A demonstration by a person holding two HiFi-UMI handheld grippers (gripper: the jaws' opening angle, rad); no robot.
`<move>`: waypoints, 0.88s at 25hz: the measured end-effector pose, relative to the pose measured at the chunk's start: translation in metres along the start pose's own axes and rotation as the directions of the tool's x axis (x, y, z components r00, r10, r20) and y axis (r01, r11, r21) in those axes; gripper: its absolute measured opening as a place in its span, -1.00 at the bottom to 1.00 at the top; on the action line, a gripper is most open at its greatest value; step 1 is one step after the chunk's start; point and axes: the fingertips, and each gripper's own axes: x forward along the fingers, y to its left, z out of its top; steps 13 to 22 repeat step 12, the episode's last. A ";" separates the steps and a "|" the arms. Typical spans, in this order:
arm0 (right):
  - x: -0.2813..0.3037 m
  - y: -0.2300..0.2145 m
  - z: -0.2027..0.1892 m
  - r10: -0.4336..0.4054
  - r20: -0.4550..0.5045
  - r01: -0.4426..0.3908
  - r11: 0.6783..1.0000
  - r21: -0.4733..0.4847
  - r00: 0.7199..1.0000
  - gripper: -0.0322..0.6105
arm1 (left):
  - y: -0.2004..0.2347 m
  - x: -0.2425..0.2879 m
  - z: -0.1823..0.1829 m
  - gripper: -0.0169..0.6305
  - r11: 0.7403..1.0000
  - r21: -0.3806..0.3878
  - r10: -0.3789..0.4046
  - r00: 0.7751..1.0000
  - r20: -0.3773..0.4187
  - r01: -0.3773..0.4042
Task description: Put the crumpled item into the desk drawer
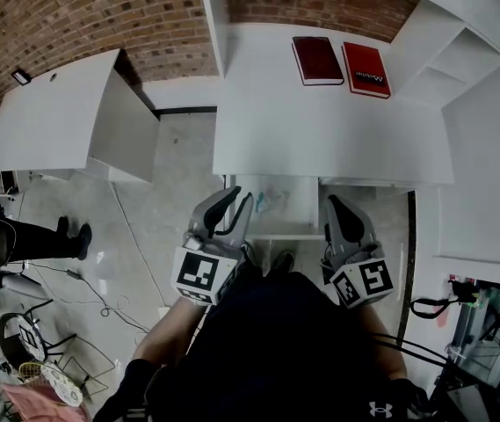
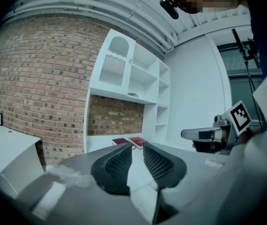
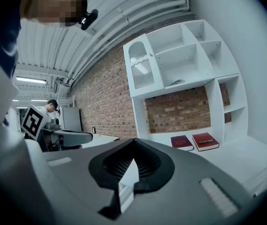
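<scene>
Got left gripper at 7 o'clock of the open drawer, jaws apart, nothing between. Got right gripper at 4 o'clock of it, jaws together, empty. Both tips toward 12, just beside the drawer. Inside drawer: faint pale crumpled item, too blurry for detail. Past that, white desk. At its 1 o'clock far end, dark red book and red book, side by side. Brick wall behind.
</scene>
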 end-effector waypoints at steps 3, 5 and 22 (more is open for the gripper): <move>0.001 -0.001 -0.001 -0.001 -0.003 0.001 1.000 0.003 1.000 -0.89 | 0.001 0.002 -0.002 -0.69 1.000 -0.011 0.005 1.000 -0.008 -0.005; 0.002 -0.001 -0.002 -0.002 -0.003 0.002 1.000 0.004 1.000 -0.89 | 0.002 0.002 -0.005 -0.69 1.000 0.003 0.003 1.000 -0.011 -0.003; 0.006 -0.003 -0.007 -0.004 -0.011 0.004 1.000 0.006 1.000 -0.89 | 0.005 0.006 -0.010 -0.69 1.000 0.022 -0.009 1.000 -0.014 0.009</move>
